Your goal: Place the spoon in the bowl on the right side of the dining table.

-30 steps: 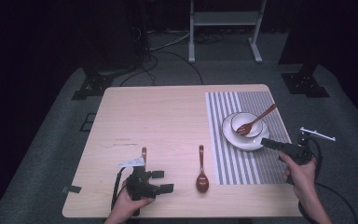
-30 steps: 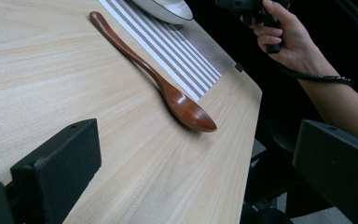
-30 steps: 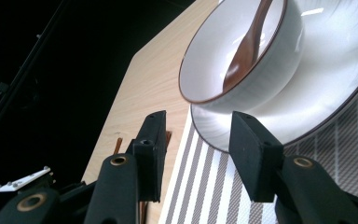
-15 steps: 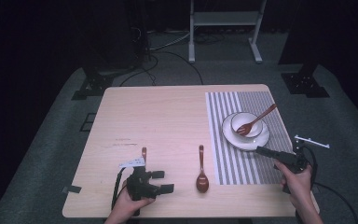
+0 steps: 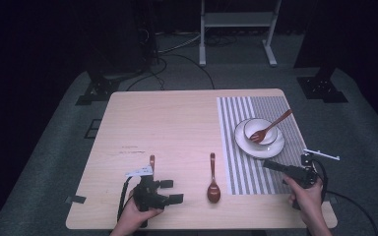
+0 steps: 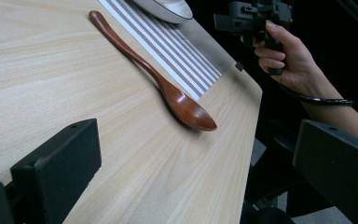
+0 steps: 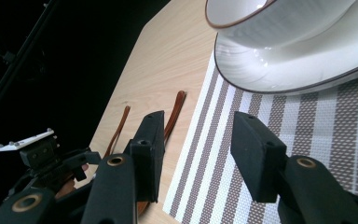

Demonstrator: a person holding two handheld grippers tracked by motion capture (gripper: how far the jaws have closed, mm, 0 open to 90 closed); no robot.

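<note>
Right claw (image 5: 271,165) open, glossy brown wooden spoon (image 5: 213,185)

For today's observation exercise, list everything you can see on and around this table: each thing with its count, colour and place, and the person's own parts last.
Table: one, light wood, centre.
Placemat: one, grey and white striped, table's right part.
Plate: one, white with a dark rim, on the placemat.
Bowl: one, white, on the plate.
Fork: one, brown wood, resting in the bowl.
Spoons: two, brown wood; one on bare wood left of the placemat, one just beyond the left gripper.
Metal stand: one, pale, on the floor behind the table.
Left gripper: black, open, near front edge.
Right gripper: black, open, over the placemat.
Hands: two, holding the grippers.
</note>
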